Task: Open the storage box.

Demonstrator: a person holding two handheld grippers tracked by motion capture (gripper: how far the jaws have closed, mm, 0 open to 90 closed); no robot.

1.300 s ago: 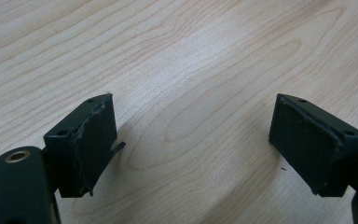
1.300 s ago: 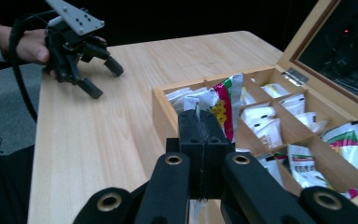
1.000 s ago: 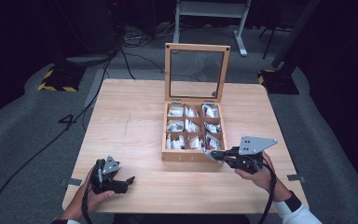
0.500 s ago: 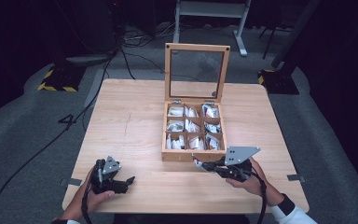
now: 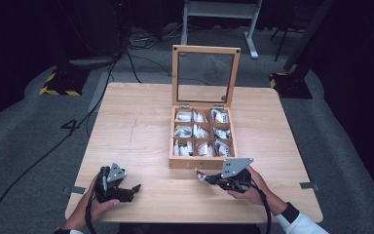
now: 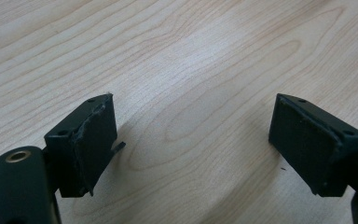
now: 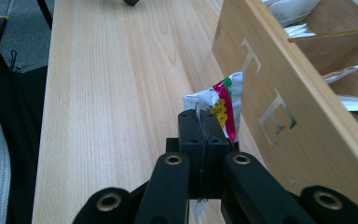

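A wooden tea box (image 5: 202, 164) stands right of the table's middle, its glass-paned lid (image 5: 176, 78) upright. Its compartments hold several foil sachets (image 5: 184, 117). Just in front of the box's front wall, low over the table (image 5: 141, 126), my right gripper (image 5: 205, 178) is shut on a silver sachet (image 5: 200, 175). In the right gripper view the jaws (image 7: 204, 119) pinch that sachet (image 7: 221, 103), printed red, green and yellow, beside the lettered box wall (image 7: 279, 107). My left gripper (image 5: 129, 190) rests at the front left, jaws (image 6: 196, 135) open over bare wood.
Cables (image 5: 39, 156) trail over the grey floor left of the table. Yellow-and-black striped bases (image 5: 58, 90) and a metal stand (image 5: 219, 14) sit behind it. Tape marks (image 5: 308, 185) lie near the table's front corners. A white sleeve (image 5: 299, 224) shows at the bottom right.
My right gripper has come down and to the left, from beside the box's front right corner to in front of its front wall, with the sachet in it. The left gripper stayed still.
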